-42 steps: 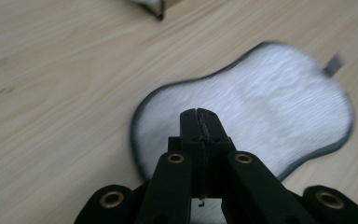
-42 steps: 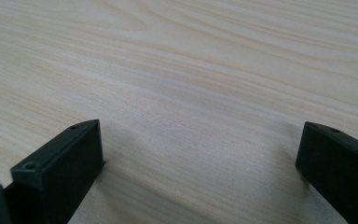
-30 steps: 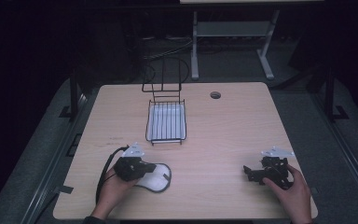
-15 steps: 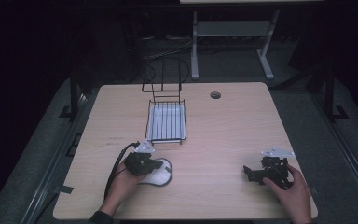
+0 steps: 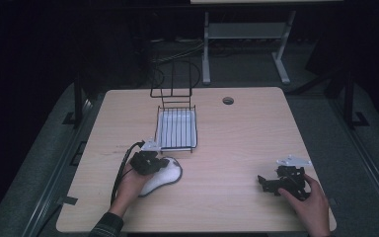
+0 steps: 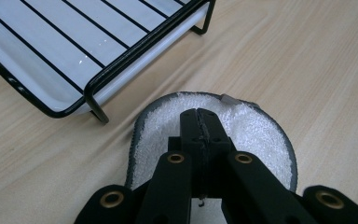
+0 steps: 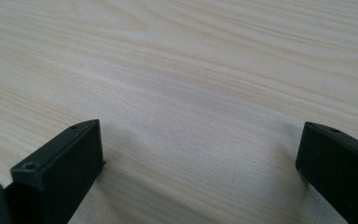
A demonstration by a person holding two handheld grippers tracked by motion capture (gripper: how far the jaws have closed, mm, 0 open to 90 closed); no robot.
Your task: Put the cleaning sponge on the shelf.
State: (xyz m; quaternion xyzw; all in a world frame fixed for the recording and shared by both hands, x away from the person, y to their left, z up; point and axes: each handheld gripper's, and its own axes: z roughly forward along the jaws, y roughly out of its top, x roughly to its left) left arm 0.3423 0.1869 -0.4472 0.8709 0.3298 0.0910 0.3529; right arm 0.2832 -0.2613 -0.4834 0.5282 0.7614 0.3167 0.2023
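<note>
Left tool (image 5: 150,161) of mine is closed, its two jaws pressed together with no gap between them, and it rests over the white pad (image 5: 164,175) on the bench (image 5: 237,138). Seen from the left gripper view, the tool (image 6: 199,122) has its closed tips lying on top of the pad (image 6: 256,135), which is a fluffy white oval with a grey edge and a small tag at its far rim; I cannot tell if the jaws pinch any of the cloth. My left hand (image 5: 128,185) holds this tool from behind, and its cable goes back along the bench toward me. Just beyond the pad stands a black wire rack (image 5: 176,129) with a white tray under its bars, near but not touching the pad; in the left gripper view the rack (image 6: 135,46) shows its corner and one foot just beside the pad. My right tool (image 5: 269,181) is well apart, at the right side of the bench, held low by my right hand (image 5: 308,202). Its jaws are spread wide, with bare wood between them. A small round hole (image 5: 228,100) is in the bench near its far edge.
</note>
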